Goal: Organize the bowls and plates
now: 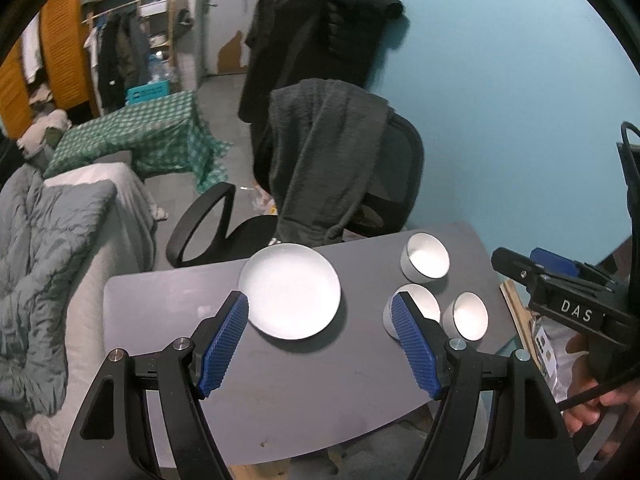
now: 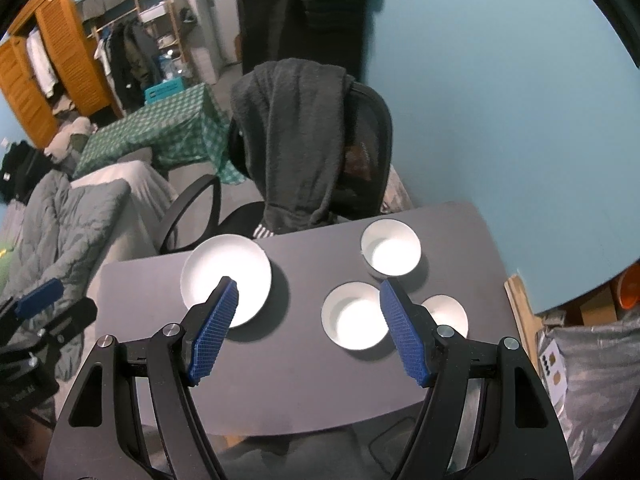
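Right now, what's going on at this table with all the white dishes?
A person holds the left gripper and the right gripper above the grey table, both open and empty. On it sit a white plate and three white bowls: far, middle, near-right. All stand apart, nothing stacked.

The right gripper hangs open above the grey table, with a white plate and three bowls.
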